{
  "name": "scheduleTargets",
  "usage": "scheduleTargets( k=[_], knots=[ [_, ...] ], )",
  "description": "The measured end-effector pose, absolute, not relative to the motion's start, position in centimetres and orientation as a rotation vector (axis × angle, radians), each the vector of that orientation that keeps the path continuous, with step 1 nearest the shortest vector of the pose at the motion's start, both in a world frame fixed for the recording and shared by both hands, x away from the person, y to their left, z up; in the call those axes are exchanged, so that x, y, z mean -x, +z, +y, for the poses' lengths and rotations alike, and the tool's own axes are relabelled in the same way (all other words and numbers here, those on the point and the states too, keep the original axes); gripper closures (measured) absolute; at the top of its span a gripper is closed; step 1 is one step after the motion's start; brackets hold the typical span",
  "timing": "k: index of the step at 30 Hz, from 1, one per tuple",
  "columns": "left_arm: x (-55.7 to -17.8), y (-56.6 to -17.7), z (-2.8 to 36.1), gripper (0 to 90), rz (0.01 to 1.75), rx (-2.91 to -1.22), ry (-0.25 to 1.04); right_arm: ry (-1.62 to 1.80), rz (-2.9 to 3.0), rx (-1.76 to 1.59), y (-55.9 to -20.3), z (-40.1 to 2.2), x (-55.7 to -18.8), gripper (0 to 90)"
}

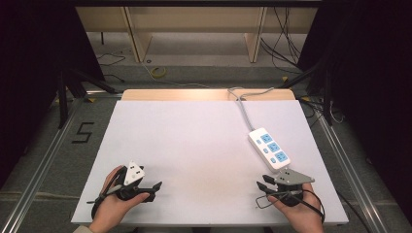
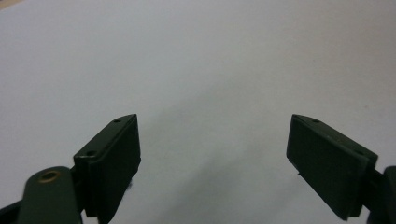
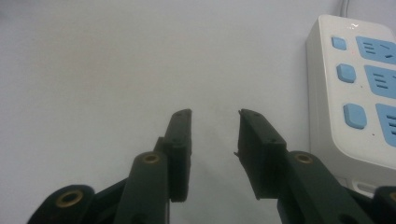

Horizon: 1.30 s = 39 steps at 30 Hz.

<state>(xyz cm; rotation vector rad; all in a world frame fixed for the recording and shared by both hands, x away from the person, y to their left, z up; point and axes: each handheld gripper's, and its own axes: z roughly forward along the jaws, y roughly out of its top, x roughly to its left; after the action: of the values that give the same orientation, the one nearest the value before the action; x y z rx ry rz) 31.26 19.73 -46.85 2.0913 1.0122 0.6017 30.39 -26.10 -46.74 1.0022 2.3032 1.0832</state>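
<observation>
A white power strip with three blue sockets and blue switches lies on the right side of the white table top. Its grey cord runs off the far edge. My right gripper sits just in front of the strip near the table's front edge, pointing left. In the right gripper view its jaws stand a little apart with nothing between them, and the power strip lies to their right. My left gripper rests at the front left, open wide over bare table, with its jaws holding nothing.
A hand holds each gripper at the table's front edge. A strip of wood shows along the far edge. Beyond it are wooden furniture legs, loose cables and a yellow ring on the floor. A "5" mark lies left of the table.
</observation>
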Motion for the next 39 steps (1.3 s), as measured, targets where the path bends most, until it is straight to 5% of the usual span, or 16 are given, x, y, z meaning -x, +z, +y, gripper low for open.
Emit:
scheduleTargets(
  k=[4,9,17,39],
  knots=[
    [-31.2,-46.8,19.6,17.5,1.008,-2.092,0.6,1.068,2.306,-0.998,-46.7,-26.1,-30.3,68.3],
    [-31.3,-46.8,19.8,17.6,1.014,-2.09,0.599,0.942,2.347,-0.975,-46.5,-25.9,-30.2,83.4],
    [-31.3,-46.9,19.7,17.6,1.027,-2.082,0.592,0.925,2.318,-0.994,-46.1,-26.0,-30.4,90.0],
    [-31.6,-47.1,19.8,18.0,1.054,-2.081,0.588,0.881,2.285,-1.019,-45.4,-26.1,-31.1,90.0]
  ],
)
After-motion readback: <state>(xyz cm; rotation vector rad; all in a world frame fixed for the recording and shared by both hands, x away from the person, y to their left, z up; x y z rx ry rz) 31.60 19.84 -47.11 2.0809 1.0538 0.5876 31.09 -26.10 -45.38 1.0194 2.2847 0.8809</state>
